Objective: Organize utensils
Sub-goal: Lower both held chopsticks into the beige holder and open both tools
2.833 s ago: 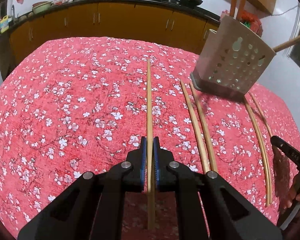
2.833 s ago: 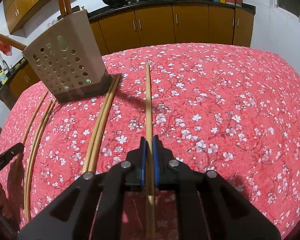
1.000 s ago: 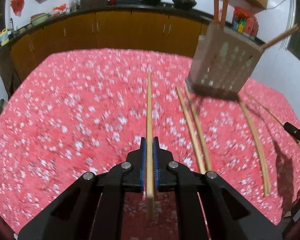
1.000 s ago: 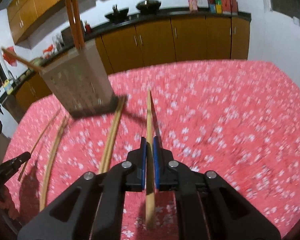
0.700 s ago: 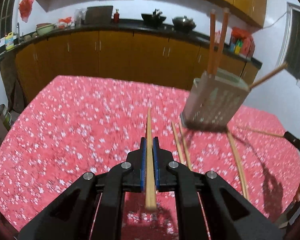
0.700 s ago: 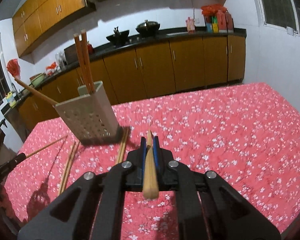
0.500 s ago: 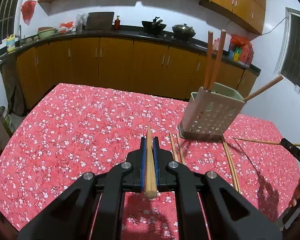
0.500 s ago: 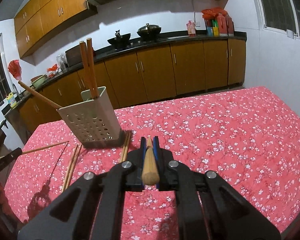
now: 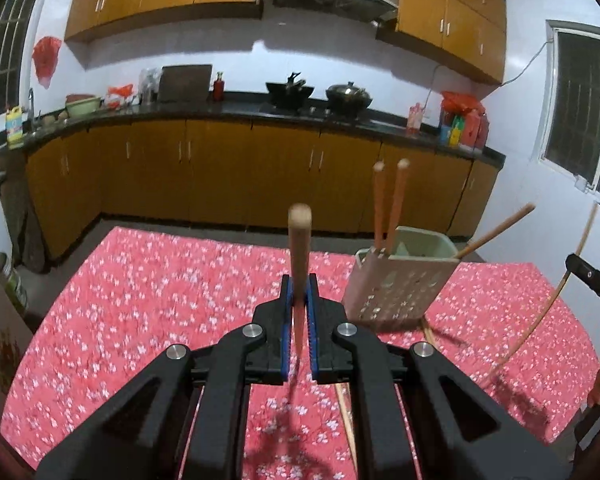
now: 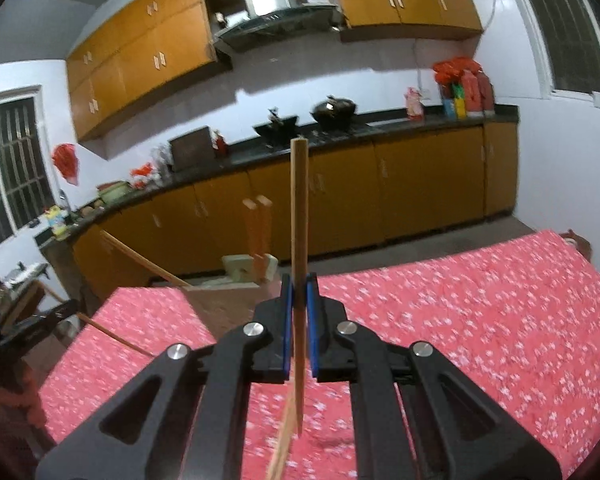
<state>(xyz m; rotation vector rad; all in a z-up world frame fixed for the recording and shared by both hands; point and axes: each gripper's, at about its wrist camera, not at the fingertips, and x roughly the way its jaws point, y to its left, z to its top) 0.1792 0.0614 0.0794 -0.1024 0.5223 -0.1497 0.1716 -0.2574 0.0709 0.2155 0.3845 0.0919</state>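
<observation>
Only the left wrist view showed loose chopsticks (image 9: 345,420) on the floral tablecloth (image 9: 140,300), apparently near the perforated holder (image 9: 396,284). Left gripper (image 9: 299,322) and right gripper (image 10: 299,320) each clamped one upright chopstick (image 9: 299,256) above the table.

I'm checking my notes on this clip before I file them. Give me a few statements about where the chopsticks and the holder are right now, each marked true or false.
1. The left claw is shut on a chopstick. True.
2. The right claw is open and holds nothing. False: it is shut on a chopstick.
3. Two chopsticks stand upright in the perforated holder. True.
4. The holder lies tipped on its side. False: it stands on the red floral tablecloth.
5. At least one chopstick lies on the cloth. True.
</observation>
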